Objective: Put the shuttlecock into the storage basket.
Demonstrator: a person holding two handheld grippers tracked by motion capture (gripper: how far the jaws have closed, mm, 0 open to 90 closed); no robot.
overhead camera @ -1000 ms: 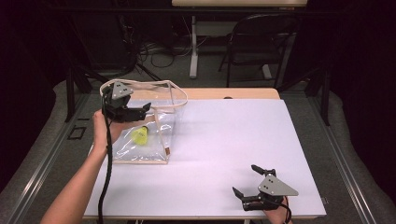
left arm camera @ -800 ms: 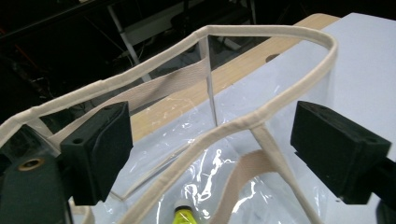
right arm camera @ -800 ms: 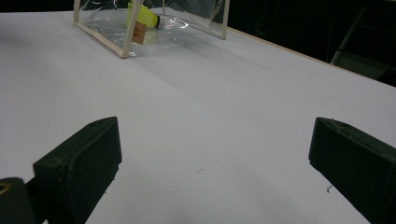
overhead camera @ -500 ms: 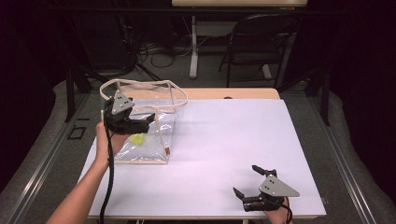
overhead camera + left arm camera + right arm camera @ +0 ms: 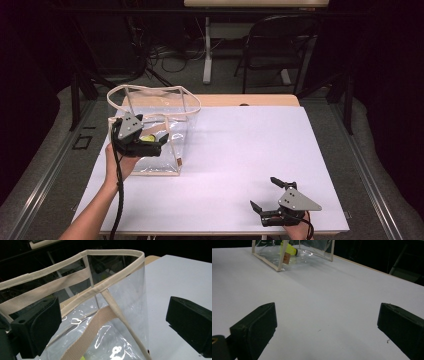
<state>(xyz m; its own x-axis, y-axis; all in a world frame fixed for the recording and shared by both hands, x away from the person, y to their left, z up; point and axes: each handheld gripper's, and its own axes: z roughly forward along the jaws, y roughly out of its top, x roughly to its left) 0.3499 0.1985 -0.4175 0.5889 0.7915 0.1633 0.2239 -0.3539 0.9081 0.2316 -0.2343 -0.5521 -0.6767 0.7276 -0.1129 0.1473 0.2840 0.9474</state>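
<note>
Since the earlier frames the left gripper (image 5: 159, 145) came down and toward the person along the bag (image 5: 160, 107); its jaws have just been opening and stand wide, holding nothing. A yellow object (image 5: 288, 250) lies inside the bag at the table's (image 5: 250, 150) left. The right gripper (image 5: 265, 192) rests wide apart at the near edge.

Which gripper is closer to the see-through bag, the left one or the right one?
Left. The left gripper is right at the clear bag, jaws open beside its near wall. The right gripper sits far off at the table's near right corner, jaws open, nothing between them.
</note>
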